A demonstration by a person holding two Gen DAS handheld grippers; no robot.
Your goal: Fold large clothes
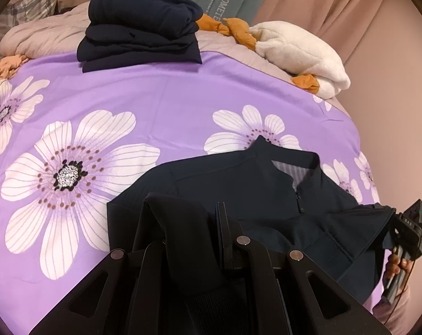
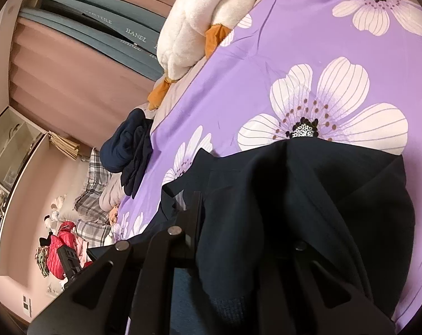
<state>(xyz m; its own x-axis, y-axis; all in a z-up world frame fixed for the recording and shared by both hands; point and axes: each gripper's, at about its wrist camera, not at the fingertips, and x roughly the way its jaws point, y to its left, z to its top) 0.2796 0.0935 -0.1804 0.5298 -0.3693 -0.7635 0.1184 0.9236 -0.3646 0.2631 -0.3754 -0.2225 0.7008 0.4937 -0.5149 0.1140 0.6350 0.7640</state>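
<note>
The dark zip jacket (image 1: 252,195) lies collar-away on the purple floral bedspread (image 1: 155,97), its long axis running from the grippers toward the collar — left gripper (image 1: 194,237) and right gripper (image 2: 238,223) each pinch its near hem, equally close

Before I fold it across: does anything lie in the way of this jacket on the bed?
Nothing visible does. The dark jacket lies on bare purple sheet; the folded navy pile and white plush duck sit apart at the far edge.
</note>
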